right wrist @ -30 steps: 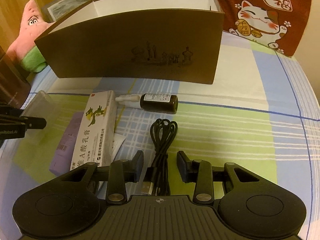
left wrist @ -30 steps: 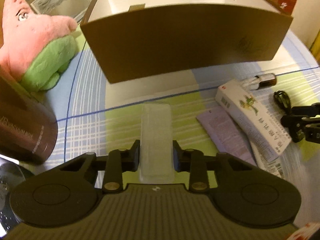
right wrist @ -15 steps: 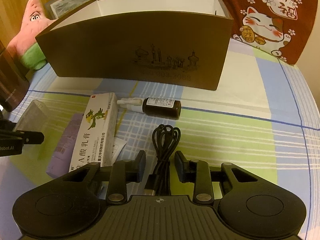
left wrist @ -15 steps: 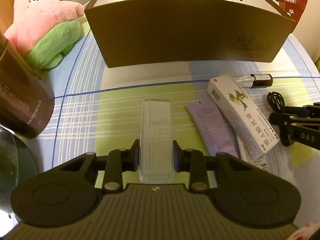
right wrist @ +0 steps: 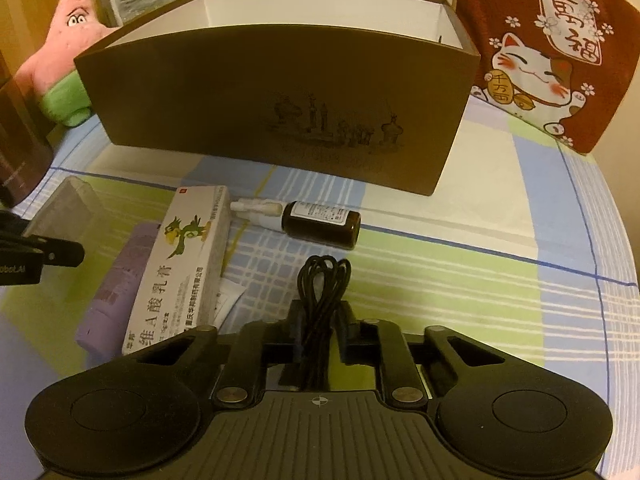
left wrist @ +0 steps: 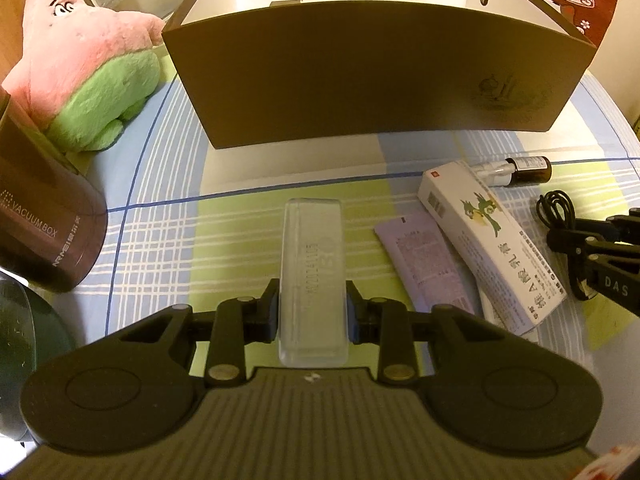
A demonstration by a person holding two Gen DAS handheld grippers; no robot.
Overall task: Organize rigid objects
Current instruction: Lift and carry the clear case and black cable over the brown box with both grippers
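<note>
My left gripper (left wrist: 311, 305) is shut on a clear plastic case (left wrist: 312, 264) and holds it over the green check cloth in front of the brown open box (left wrist: 360, 80). My right gripper (right wrist: 320, 324) is shut on a coiled black cable (right wrist: 322, 292). The brown box also shows in the right wrist view (right wrist: 260, 96), behind the loose items. A white medicine carton (right wrist: 176, 268), a purple tube (right wrist: 116, 292) and a dark spray bottle (right wrist: 316, 224) lie on the cloth between the grippers and the box.
A pink and green plush star (left wrist: 88, 64) lies left of the box. A dark vacuum box (left wrist: 44, 208) stands at the left edge. A red lucky-cat cloth (right wrist: 548, 52) hangs at the back right. The carton (left wrist: 492, 240) and bottle (left wrist: 520, 170) also show in the left wrist view.
My right gripper has closed on the black cable and lifted it slightly. My left gripper, holding the clear case, has drawn back from the brown box.
</note>
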